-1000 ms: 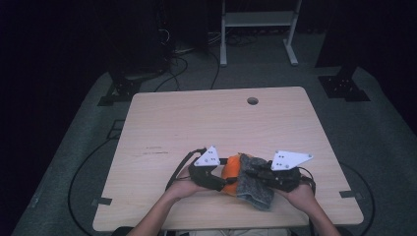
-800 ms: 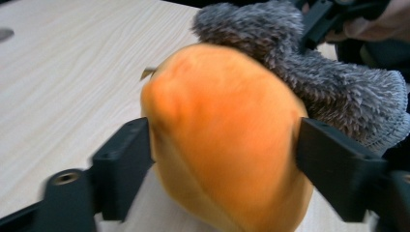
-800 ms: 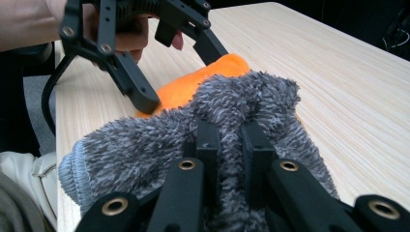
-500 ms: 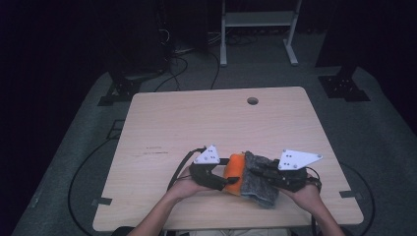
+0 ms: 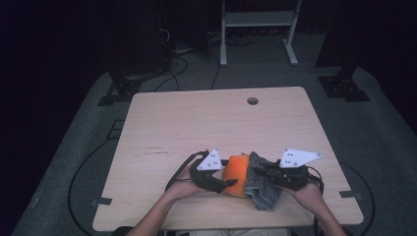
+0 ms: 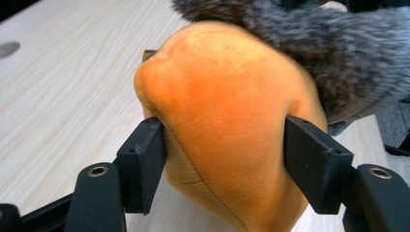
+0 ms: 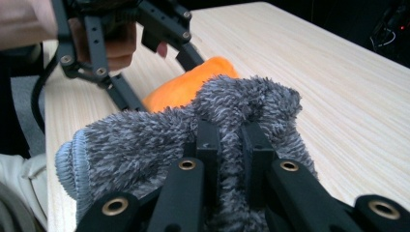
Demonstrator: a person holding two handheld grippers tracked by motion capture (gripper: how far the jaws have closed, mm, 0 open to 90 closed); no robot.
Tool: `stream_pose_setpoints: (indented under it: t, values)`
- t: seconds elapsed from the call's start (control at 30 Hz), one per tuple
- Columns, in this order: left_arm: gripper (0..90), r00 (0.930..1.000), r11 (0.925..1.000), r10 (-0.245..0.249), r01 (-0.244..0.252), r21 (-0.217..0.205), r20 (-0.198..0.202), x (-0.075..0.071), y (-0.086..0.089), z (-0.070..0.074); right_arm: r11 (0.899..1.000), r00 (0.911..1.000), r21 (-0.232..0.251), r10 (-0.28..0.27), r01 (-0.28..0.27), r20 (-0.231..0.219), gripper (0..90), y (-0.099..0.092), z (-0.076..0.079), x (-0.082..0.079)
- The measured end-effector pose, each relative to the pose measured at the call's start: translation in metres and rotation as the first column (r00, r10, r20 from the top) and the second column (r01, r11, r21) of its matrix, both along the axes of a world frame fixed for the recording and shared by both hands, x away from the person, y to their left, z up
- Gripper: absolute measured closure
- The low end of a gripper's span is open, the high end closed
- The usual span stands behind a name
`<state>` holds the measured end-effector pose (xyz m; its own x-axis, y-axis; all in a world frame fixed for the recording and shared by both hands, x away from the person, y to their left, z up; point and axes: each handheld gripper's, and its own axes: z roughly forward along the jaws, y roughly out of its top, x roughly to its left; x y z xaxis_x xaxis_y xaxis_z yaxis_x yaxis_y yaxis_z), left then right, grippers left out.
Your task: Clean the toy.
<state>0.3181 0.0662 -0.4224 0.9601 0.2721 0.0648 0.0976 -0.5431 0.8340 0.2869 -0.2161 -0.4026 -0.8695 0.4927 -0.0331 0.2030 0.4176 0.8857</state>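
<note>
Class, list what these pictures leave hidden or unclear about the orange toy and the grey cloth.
- Orange toy: its underside, cut off by the bottom edge in the left gripper view.
- Toy's far side: covered by the grey cloth in the right gripper view.
- Cloth's full shape: bunched in the right tongs.
- Toy's details: too small in the high view.

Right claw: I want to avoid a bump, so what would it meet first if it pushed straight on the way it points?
The right claw is shut on the grey fuzzy cloth. Straight ahead, the orange plush toy comes first, apparently right behind the cloth; beyond it is the left claw.
</note>
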Motion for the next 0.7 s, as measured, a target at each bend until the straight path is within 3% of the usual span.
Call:
stream_pose_setpoints:
  t: [0.1,0.23,0.37,0.43,0.5,0.6,0.7]
  values:
    - [33.7,1.0,0.9999,0.0,0.0,0.014,-0.008,0.003,0.005,-0.002,1.0,0.9999,-0.017,0.014,-0.014,0.01,80.5,0.006,-0.002,0.0]
    - [32.8,0.9996,0.9999,-0.002,0.003,0.014,-0.03,0.006,0.011,-0.003,1.0,0.9999,-0.02,0.012,-0.012,-0.009,80.4,0.004,-0.005,0.003]
    - [18.9,0.998,0.9991,0.002,-0.005,-0.042,-0.063,0.009,0.013,0.003,1.0,0.9999,-0.012,0.009,-0.009,-0.012,80.4,0.003,-0.007,0.001]
    - [16.2,0.9974,0.9962,0.014,-0.02,-0.085,-0.071,0.008,0.012,0.007,1.0,0.9996,-0.007,0.024,-0.024,-0.012,80.4,0.007,-0.007,0.0]
    - [15.6,0.9981,0.9949,0.009,-0.015,-0.1,-0.06,0.008,0.01,0.009,0.999,0.9989,-0.015,0.046,-0.046,0.0,80.4,0.014,-0.007,-0.003]
    - [23.0,0.9991,0.9986,-0.002,0.0,-0.052,-0.041,0.006,0.007,0.004,0.997,0.9974,-0.033,0.07,-0.069,0.019,80.4,0.022,-0.006,-0.006]
    - [25.9,0.9995,0.9994,0.006,-0.007,-0.034,-0.032,0.005,0.01,0.003,0.997,0.9976,-0.035,0.069,-0.069,-0.002,80.4,0.015,-0.007,-0.003]
